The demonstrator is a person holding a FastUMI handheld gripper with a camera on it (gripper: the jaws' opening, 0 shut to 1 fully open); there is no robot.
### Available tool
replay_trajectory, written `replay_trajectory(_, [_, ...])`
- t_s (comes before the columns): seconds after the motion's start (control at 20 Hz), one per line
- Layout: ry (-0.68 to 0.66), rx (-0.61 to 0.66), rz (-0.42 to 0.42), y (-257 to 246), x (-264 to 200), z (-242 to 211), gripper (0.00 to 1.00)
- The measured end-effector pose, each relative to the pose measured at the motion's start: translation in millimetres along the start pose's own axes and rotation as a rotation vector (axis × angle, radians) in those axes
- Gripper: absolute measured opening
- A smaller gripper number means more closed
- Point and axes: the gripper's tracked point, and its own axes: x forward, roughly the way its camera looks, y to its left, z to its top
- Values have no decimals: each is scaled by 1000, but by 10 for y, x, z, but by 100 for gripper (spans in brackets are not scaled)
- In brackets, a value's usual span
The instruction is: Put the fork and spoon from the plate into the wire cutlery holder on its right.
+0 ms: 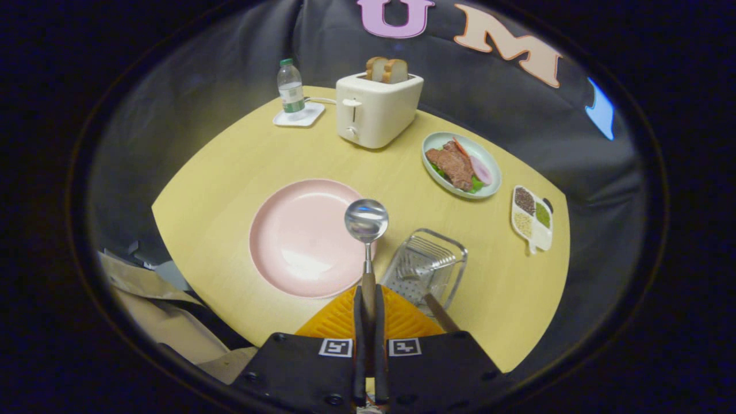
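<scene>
Wooden spoon [367,241] handle pinched by tongs [368,310] at lower centre, above plate [302,236]; thin grip could let it swing, missing wire holder [426,267] lower right.

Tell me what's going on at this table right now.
A person's handheld gripper has its jaws shut on the wooden handle of a spoon, holding it up over the edge of the empty pink plate. The fork already sits in the wire cutlery holder just right of the plate. Only the spoon is left to drop in.
</scene>
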Motion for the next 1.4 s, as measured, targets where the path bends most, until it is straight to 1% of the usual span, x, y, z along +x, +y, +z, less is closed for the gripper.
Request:
replay_trajectory(0.2, [39, 18, -12, -269, -99, -93, 9])
replay_trajectory(0.35, [109, 63, -35, -436, -110, -241, 9])
replay_trajectory(0.5, [125, 128, -16, -435, -96, -224, 9])
replay_trajectory(0.65, [135, 142, -18, -445, -83, -215, 10])
replay_trajectory(0.7, [133, 148, -19, -443, -81, -200, 12])
replay_trajectory(0.85, [133, 150, -16, -418, -64, -177, 12])
replay_trajectory(0.9, [127, 151, -18, -423, -77, -158, 16])
replay_trajectory(1.05, [99, 172, -10, -403, -81, -74, 14])
replay_trajectory(1.25, [32, 200, 6, -324, -127, 74, 85])
replay_trajectory(1.3, [11, 206, 2, -318, -142, 108, 100])
replay_trajectory(1.4, [-45, 233, 9, -231, -204, 216, 100])
